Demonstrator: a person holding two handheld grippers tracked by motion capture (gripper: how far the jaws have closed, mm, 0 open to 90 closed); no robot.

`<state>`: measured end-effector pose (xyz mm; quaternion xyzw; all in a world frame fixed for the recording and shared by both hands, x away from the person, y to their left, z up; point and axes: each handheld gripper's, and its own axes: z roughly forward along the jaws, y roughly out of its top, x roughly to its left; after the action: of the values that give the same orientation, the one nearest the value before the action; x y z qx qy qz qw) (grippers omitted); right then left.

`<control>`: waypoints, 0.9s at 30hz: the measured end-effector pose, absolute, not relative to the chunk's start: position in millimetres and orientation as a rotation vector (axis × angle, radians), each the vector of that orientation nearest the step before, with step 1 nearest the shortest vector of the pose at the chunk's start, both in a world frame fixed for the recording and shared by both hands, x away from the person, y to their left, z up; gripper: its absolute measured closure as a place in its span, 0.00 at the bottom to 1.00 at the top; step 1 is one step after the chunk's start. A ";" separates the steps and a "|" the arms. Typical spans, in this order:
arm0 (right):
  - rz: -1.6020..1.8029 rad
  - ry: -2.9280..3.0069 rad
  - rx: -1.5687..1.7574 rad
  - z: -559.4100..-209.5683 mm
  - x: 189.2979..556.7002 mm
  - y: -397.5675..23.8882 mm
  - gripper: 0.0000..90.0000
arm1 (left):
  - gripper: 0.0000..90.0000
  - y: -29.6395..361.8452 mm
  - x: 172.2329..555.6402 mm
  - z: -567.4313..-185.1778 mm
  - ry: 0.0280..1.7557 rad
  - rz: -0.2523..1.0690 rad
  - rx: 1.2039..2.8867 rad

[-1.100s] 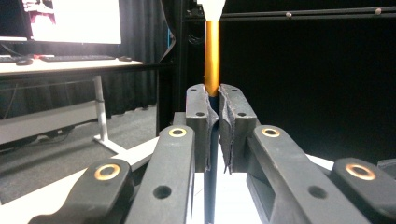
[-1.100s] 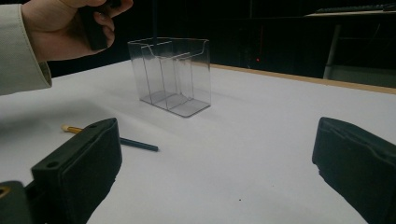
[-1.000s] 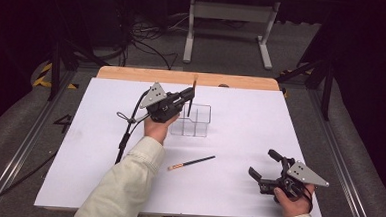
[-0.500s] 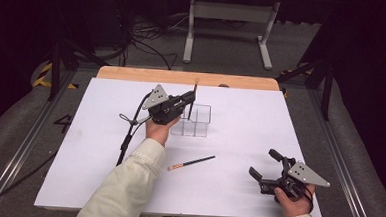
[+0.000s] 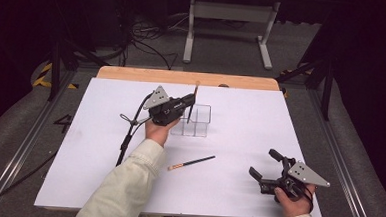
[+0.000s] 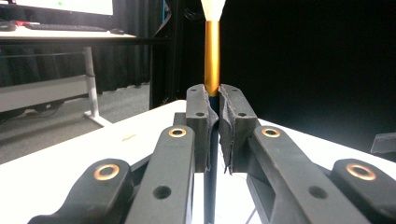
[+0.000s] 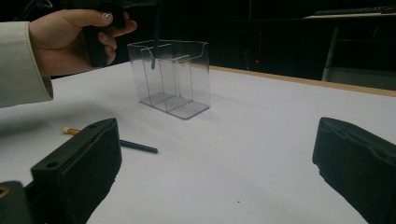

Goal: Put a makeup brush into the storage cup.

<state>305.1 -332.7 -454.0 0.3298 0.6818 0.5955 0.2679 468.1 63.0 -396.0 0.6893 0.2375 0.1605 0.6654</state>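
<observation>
While the left gripper (image 5: 190,104) clamps an upright pen (image 6: 212,51) over the clear holder (image 5: 196,121) near the bench's (image 5: 94,148) far edge, the pen's lower end is hard to make out. The right gripper (image 5: 264,165), jaws apart, sits near the right front corner; another pen (image 5: 191,162) lies mid-bench.

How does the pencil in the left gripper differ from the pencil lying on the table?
The held pencil stands upright, clamped between the shut jaws of the left gripper, its tip lowered into the clear holder. The loose pencil lies flat on the white table, untouched, apart from the holder and from the open right gripper. Both are dark-shafted with a gold ferrule at the eraser end.
</observation>
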 end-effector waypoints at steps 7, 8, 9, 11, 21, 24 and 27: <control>1.605 1.836 0.887 -453.4 304.9 -333.4 0.02 | 0.86 63.5 470.1 -397.9 0.538 0.316 1.564; 1.605 1.834 0.889 -453.3 304.8 -333.4 0.02 | 0.79 63.7 470.8 -397.8 0.539 0.308 1.563; 1.605 1.834 0.889 -453.2 304.8 -333.4 0.02 | 0.74 64.9 471.4 -396.8 0.549 0.279 1.569; 1.604 1.834 0.888 -453.0 304.7 -333.4 0.02 | 0.64 66.0 471.4 -395.8 0.557 0.265 1.575; 1.608 1.840 0.870 -447.8 303.8 -331.0 0.01 | 0.23 91.4 452.1 -379.3 0.545 0.193 1.630; 1.609 1.843 0.870 -445.7 304.0 -330.2 0.01 | 0.18 98.8 440.9 -372.8 0.523 0.189 1.637; 1.606 1.845 0.861 -443.2 304.2 -330.0 0.01 | 0.14 107.6 429.6 -366.4 0.489 0.192 1.633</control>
<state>304.2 -330.0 -443.2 0.3197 0.6849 0.5962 0.2707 429.6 107.6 -366.4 0.7201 0.2158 0.0846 0.6540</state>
